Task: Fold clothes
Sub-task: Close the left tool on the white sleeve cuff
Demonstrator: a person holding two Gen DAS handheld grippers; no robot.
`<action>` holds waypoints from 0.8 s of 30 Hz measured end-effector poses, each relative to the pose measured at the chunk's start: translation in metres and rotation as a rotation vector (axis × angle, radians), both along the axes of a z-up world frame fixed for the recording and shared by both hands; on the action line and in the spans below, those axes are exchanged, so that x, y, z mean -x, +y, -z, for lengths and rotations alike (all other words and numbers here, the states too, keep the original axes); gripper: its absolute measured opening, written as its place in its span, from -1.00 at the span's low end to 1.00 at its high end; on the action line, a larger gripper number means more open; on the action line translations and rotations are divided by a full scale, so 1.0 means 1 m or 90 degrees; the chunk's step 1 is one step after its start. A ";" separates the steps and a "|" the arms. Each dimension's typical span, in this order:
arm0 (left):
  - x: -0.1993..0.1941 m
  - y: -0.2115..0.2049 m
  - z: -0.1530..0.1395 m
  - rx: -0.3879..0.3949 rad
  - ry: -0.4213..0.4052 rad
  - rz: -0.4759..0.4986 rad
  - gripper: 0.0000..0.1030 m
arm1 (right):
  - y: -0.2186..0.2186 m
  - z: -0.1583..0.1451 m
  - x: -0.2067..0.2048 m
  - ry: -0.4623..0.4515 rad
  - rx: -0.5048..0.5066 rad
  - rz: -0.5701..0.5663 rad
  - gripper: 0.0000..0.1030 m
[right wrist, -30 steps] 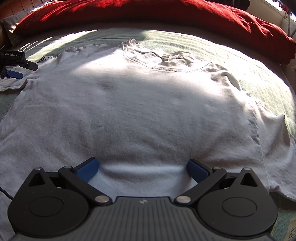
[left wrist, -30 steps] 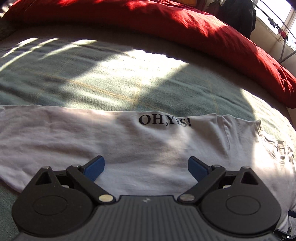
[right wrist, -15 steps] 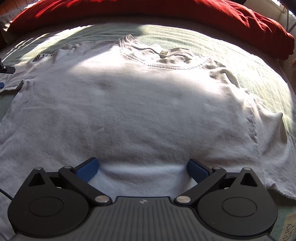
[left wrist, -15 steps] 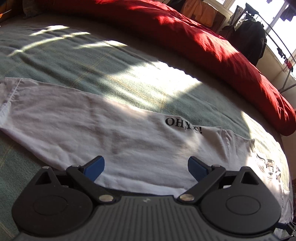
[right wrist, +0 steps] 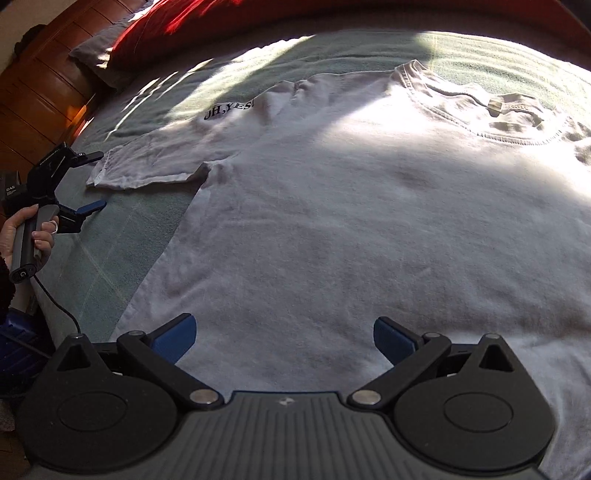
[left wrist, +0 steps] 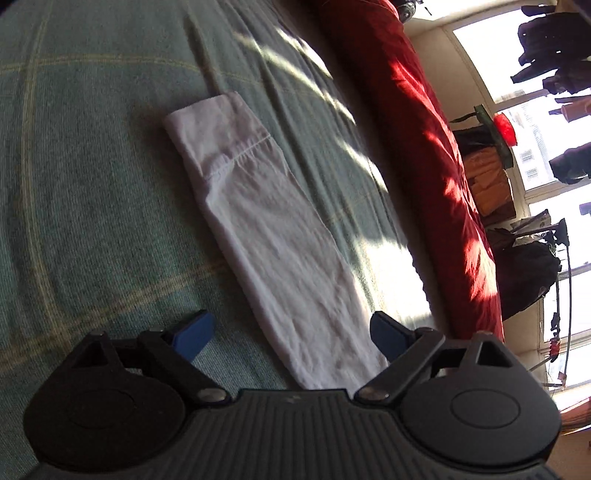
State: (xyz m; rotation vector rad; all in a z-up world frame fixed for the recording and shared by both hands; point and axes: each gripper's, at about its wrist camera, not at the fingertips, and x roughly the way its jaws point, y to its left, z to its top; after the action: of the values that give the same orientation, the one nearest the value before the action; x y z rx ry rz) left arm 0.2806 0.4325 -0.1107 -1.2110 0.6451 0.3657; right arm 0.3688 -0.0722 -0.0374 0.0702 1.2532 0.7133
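Nearest in the right wrist view, the right tool (right wrist: 282,338) has its blue pads spread wide with nothing between them, poised over the lower part of a white T-shirt (right wrist: 351,221) that lies flat on a green checked bedspread (right wrist: 110,266). To the left, a hand (right wrist: 31,236) grips the handle of the left tool (right wrist: 94,182), whose pads are also wide apart and empty, just beside the hem of the shirt's left sleeve (right wrist: 147,166). Farther along that sleeve, black lettering (right wrist: 229,110) is printed on the cloth. At far right sits the ribbed collar (right wrist: 480,110) with a label inside it. Beyond the shirt, a red duvet (right wrist: 221,22) is bunched along the far edge of the bed, beside a wooden panel (right wrist: 44,85).

Seen from the left wrist, the left tool (left wrist: 291,338) hangs over the sleeve (left wrist: 280,240), which stretches away across the bedspread (left wrist: 74,184), with the red duvet (left wrist: 424,147) to the right and bright windows (left wrist: 546,147) beyond it.
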 end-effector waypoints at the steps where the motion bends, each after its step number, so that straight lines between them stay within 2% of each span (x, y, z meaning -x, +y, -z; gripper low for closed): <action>1: 0.005 0.003 0.004 0.012 -0.011 -0.012 0.65 | 0.007 -0.001 0.000 0.006 -0.008 -0.007 1.00; 4: 0.008 0.008 0.012 0.009 -0.020 -0.023 0.42 | 0.026 -0.003 -0.001 0.020 -0.024 -0.024 1.00; 11: -0.005 0.032 0.018 -0.009 -0.037 -0.041 0.32 | 0.053 -0.008 -0.004 0.013 -0.014 -0.054 1.00; 14: -0.013 0.044 0.020 -0.022 -0.033 -0.049 0.07 | 0.061 -0.008 -0.007 0.015 -0.008 -0.061 1.00; 15: -0.014 0.047 0.022 -0.022 -0.030 -0.053 -0.09 | 0.063 -0.008 -0.008 0.014 -0.007 -0.061 1.00; 18: -0.020 0.054 0.028 -0.019 -0.031 -0.062 -0.30 | 0.069 -0.010 -0.011 0.012 -0.008 -0.063 1.00; 24: -0.033 0.059 0.028 -0.034 -0.036 -0.058 -0.31 | 0.081 -0.008 -0.017 0.011 -0.005 -0.071 1.00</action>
State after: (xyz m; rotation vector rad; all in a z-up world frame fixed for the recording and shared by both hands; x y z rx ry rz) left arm 0.3134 0.4919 -0.1386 -1.1988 0.5299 0.4218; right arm 0.3854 0.0087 -0.0291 0.0132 1.2777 0.8157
